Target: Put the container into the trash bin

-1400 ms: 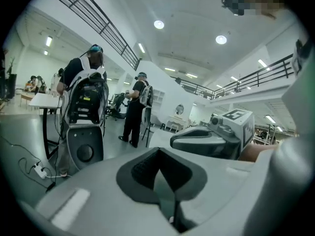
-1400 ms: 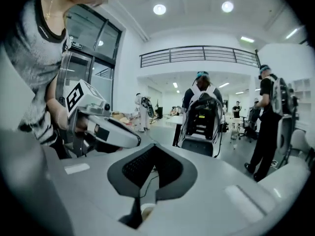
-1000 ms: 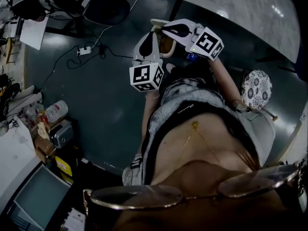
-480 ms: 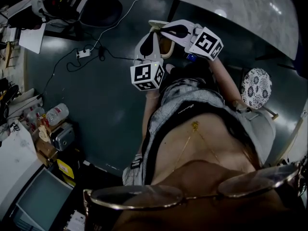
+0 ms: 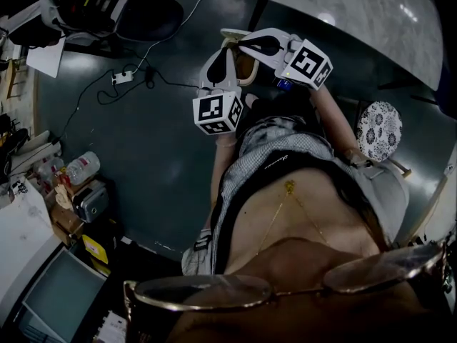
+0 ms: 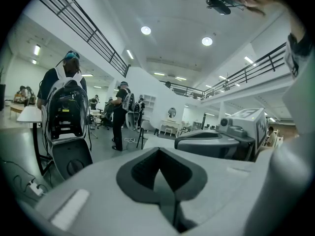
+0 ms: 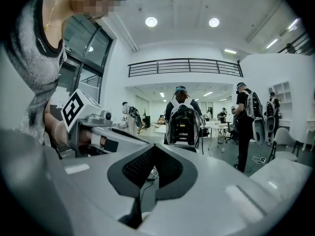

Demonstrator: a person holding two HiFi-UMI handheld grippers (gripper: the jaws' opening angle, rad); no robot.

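Since earlier: slight drift of floor clutter at left, bottle included; no shift of either gripper at the chest.
Container: in no view; whereabouts unknown.
Trash bin: likewise unseen.
Left gripper: pressed together, nothing between.
Right gripper: pressed together, nothing between.
Risk: probably setting off without sight of the target, snagging the power strip lead underfoot, or seizing a wrong item.

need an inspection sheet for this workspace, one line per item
surface: dark floor; pale table at the head view's top.
job's things: nothing seen.
clutter: plastic bottle and small boxes at the floor's left; patterned stool at right.
grippers: left gripper and right gripper shut, empty, held side by side before the torso.
cables: power strip with a dark lead on the floor.
surroundings: open hall, people wearing backpack rigs.
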